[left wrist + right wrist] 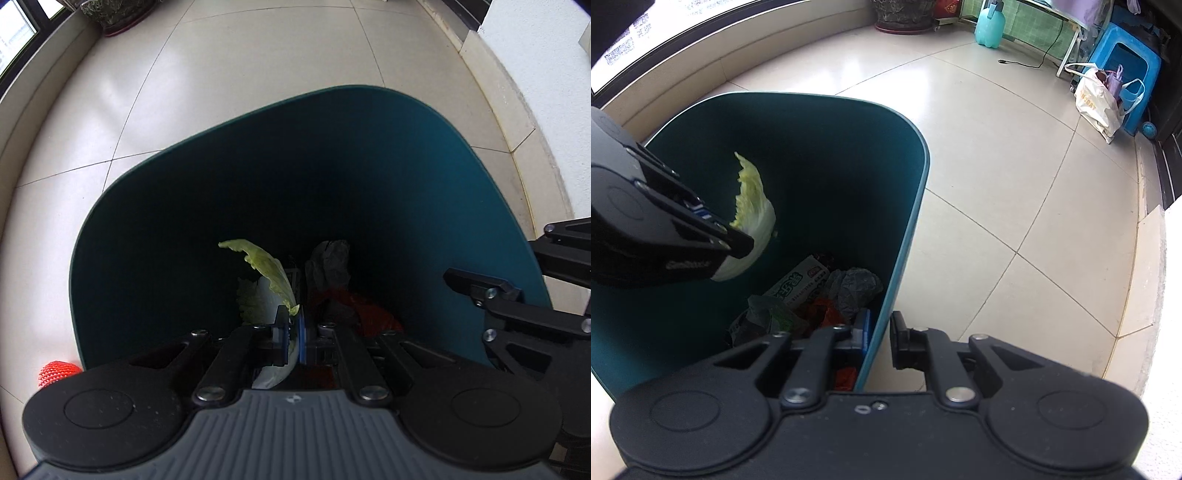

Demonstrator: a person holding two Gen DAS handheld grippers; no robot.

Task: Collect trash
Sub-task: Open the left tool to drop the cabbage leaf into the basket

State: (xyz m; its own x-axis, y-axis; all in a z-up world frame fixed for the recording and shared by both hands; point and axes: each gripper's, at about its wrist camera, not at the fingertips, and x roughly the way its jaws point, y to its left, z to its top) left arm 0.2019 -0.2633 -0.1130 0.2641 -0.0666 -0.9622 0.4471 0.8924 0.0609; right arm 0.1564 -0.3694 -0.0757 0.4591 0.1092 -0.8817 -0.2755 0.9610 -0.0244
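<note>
My left gripper (293,334) is shut on a pale green cabbage leaf (271,275) and holds it over the open mouth of a dark teal trash bin (424,147). In the right wrist view the left gripper (738,236) hangs inside the bin's rim with the leaf (755,206) sticking up from it. My right gripper (881,336) straddles the bin's right wall (905,236), one finger inside and one outside, clamped on it. Crumpled paper, a printed wrapper (798,284) and red scraps lie at the bin's bottom.
A red foam net (55,371) lies on the tiled floor left of the bin. A plant pot (903,14), a turquoise spray bottle (990,26), a blue stool (1123,70) and a white bag (1097,101) stand at the far side. A low ledge runs along the window.
</note>
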